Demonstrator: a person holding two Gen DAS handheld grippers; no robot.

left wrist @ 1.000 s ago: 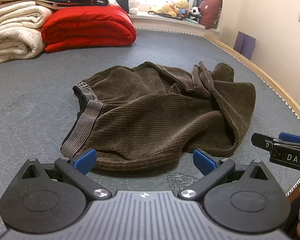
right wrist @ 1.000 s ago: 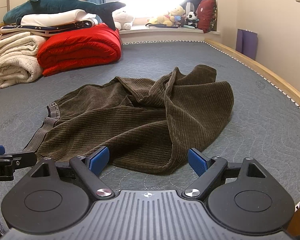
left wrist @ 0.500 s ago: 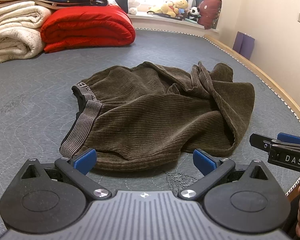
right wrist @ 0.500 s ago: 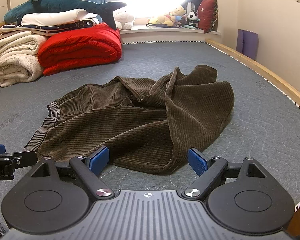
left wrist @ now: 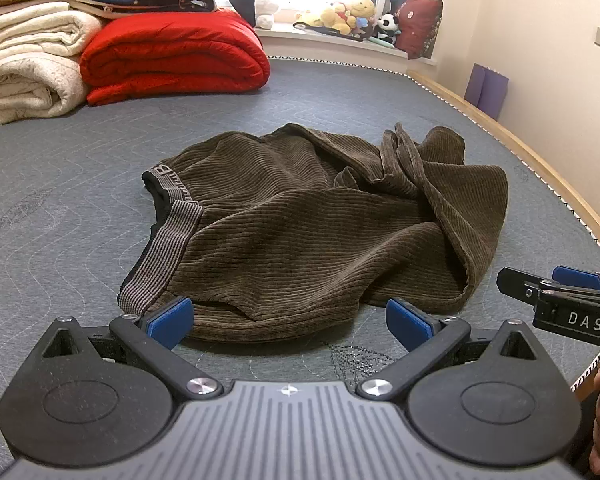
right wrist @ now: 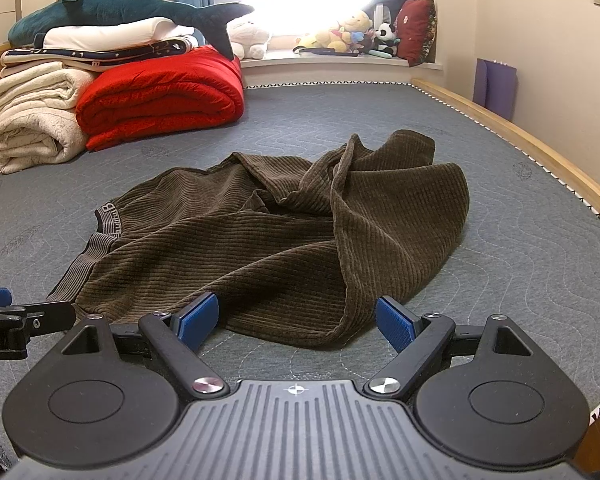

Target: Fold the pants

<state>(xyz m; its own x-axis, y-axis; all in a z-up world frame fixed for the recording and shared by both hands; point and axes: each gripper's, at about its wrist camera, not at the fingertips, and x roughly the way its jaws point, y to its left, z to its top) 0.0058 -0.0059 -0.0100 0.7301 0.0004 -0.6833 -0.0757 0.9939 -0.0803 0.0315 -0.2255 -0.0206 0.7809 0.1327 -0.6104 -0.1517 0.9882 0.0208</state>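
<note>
- My left tongs [left wrist: 288,322] hang spread wide apart with nothing between them, low over the near edge of the mattress [left wrist: 60,200]; the blue left pad [left wrist: 170,317] is right at the near hem of the pants [left wrist: 320,232], though I cannot tell whether it touches.
- My right tongs [right wrist: 298,322] are likewise spread and empty, straddling the near fold of the brown corduroy just beyond the pads.
- The risk closest in: that near hem is a thick, rolled bulge. If I bite there I may catch several layers at once, and lifting would drag the whole heap instead of opening it.
- The mattress cover is quilted and soft; a low pinch could snag it together with the cloth.
- The pants lie crumpled in the middle of the mattress, nearer its right edge, with the striped waistband [left wrist: 156,256] along their left side and turned up so the lettered inside shows.
- Farther back the legs are bunched into a twisted ridge [left wrist: 404,156]. I judge that folding before this is spread flat would lock the wrinkles in and give a lopsided bundle.
- The right flap falls toward the wooden bed rail [left wrist: 540,168]; a hard tug to the right could slide cloth over it.
- At the far left corner sit a red quilt [left wrist: 176,56] and cream blankets [left wrist: 24,68], well apart from the pants.
</note>
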